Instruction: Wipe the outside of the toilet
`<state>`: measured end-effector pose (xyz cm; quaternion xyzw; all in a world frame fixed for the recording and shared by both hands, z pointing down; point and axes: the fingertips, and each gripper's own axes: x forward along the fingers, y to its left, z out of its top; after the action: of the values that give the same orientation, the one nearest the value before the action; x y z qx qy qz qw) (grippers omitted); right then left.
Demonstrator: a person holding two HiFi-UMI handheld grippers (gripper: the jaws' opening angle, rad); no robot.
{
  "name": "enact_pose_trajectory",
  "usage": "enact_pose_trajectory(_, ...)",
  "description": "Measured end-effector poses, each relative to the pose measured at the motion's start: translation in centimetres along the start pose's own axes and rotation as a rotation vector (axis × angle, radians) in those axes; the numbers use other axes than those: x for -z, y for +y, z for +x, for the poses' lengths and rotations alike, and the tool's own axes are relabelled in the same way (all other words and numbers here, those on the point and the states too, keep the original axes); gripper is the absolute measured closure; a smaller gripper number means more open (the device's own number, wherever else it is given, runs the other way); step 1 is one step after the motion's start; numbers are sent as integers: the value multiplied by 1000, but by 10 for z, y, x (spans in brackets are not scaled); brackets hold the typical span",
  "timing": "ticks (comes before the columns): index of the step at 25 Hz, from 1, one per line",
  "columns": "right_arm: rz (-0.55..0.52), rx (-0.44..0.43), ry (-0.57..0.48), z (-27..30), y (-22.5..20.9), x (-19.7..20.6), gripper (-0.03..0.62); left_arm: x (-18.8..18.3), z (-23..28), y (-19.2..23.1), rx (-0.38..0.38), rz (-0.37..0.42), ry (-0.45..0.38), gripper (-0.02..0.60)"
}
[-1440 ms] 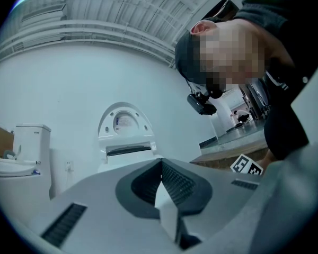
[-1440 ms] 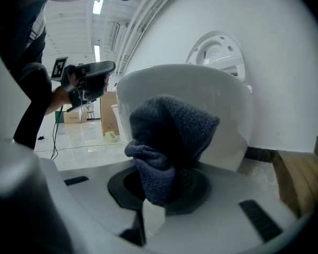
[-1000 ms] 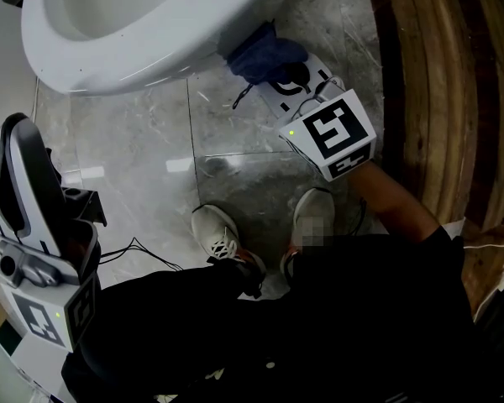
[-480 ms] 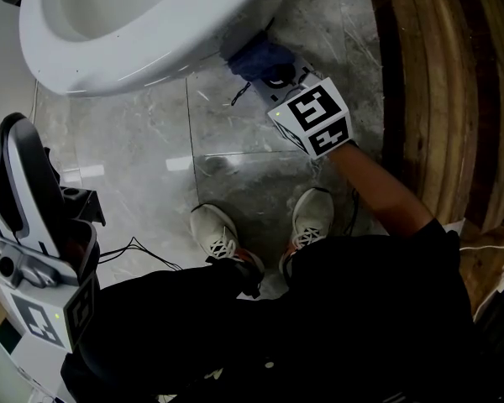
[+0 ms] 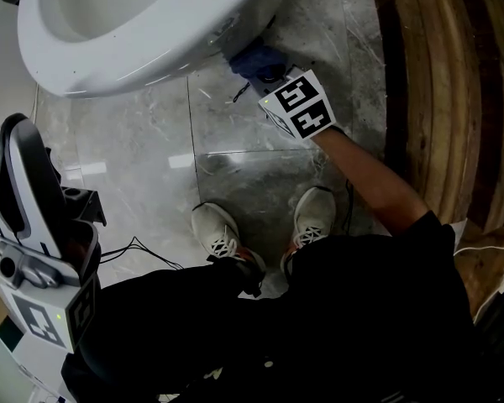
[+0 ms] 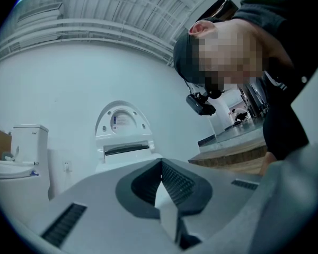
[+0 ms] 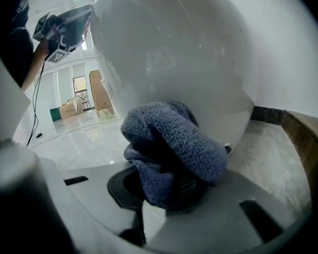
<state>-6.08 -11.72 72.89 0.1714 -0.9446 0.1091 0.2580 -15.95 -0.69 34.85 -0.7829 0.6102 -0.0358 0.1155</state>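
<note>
Blue knit cloth (image 5: 254, 57), head view: wadded in the right gripper (image 5: 267, 72) and held low against the glossy white toilet (image 5: 151, 32) bowl's underside, just above the grey marble floor (image 5: 151, 133). Looks like an outer-shell wipe. Left gripper view: left gripper (image 6: 160, 168) jaws together, empty, pointing away, probably idle. Right gripper view: jaws clenched on the fuzzy wad, which sits against curved porcelain.

Two grippers (image 6: 161, 194) (image 7: 164, 189), one blue cloth (image 5: 256, 57), two shoes (image 5: 218, 235) (image 5: 315, 217), one toilet (image 5: 151, 49).
</note>
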Motion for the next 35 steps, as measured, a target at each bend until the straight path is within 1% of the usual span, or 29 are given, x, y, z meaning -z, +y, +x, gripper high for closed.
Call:
enact_pose_trajectory(5,27,3,22,9,-2,9,551,-2,1,-1,3,-1,-3,571)
enact_pose_trajectory(16,34,19,104,29,-8,38,551,0,0,-1,6,3,2,571)
enact_pose_trajectory(21,47,27,106,30,-8,42,553,1,-2,2,-11,9,5,571)
enact_pose_trajectory(24,46,36,110,23,-8,45,553,0,-1,1,-9,11,1,571)
enact_pose_trajectory(27,63,64,72,0,-5,41,553,0,-3,2,-16,13,0,571)
enact_pose_trajectory(30,52,86,9,-31,5,25,553,0,-5,5,-31,3,-4,571)
enact_pose_trajectory(33,25,76,-77,-58,20,-10,553,-2,-4,4,-26,4,-18,571)
enact_pose_trajectory(35,1,47,-145,-76,35,-41,553,-2,-4,3,-21,5,-21,571)
